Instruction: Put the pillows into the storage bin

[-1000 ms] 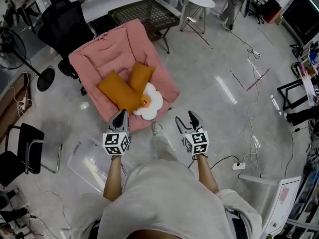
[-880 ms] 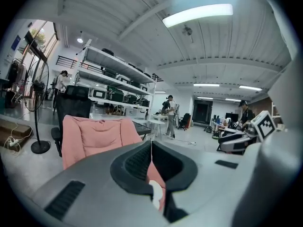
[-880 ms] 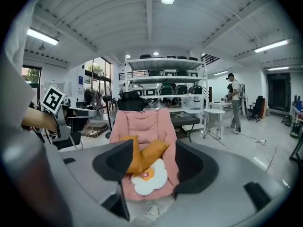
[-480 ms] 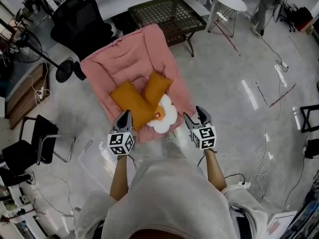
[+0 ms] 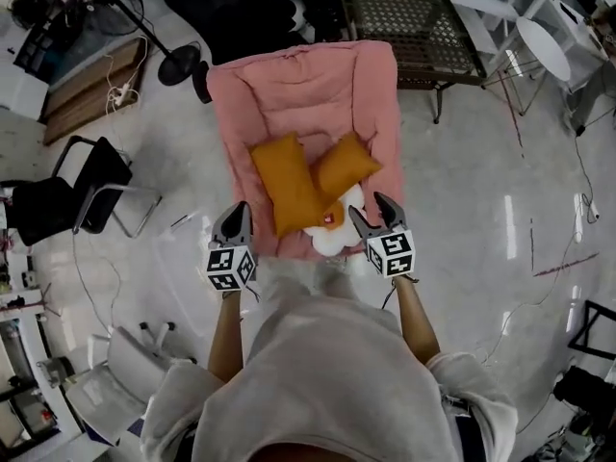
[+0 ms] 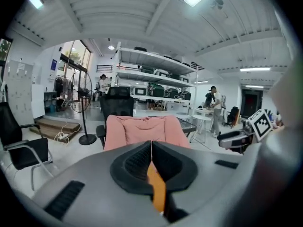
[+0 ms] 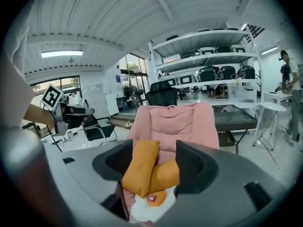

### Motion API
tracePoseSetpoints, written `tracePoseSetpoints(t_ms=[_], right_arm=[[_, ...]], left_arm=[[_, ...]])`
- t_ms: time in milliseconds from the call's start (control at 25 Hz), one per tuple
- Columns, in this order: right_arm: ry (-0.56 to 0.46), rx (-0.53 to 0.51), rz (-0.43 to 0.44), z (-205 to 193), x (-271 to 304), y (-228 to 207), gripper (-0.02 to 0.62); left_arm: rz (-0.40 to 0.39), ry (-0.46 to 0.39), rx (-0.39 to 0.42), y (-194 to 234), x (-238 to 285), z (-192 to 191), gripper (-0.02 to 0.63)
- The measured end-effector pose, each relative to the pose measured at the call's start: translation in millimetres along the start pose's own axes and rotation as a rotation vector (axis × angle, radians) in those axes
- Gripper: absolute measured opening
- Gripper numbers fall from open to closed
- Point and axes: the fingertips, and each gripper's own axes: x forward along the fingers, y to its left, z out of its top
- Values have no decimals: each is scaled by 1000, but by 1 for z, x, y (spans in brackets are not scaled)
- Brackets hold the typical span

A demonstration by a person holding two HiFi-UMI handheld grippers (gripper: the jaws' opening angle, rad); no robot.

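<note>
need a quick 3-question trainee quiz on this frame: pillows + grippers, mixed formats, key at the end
1. Multiple choice: how many orange pillows lie on the pink chair? A) one B) two C) four
2. True or false: the right gripper is clamped on a pillow.
3. Fill in: the gripper whose jaws are closed together is the ___ one.

Key
1. B
2. False: its jaws stand apart and hold nothing.
3. left: the left gripper.
</note>
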Motion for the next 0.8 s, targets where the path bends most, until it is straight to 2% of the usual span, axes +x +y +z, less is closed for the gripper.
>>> tracePoseSetpoints(t_ms=[160, 400, 600, 800], right_arm=[[38, -20, 107, -5, 41, 17, 277], [131, -17, 212, -30, 96, 40, 328], [196, -9, 236, -51, 130, 56, 379], [244, 5, 209, -75, 162, 69, 414]], left_arm=[[79, 16, -35, 21, -6, -15, 12], [128, 52, -89, 43, -3, -40, 12], [98, 78, -124, 56, 13, -61, 12], [33, 97, -137, 73, 33, -79, 12]])
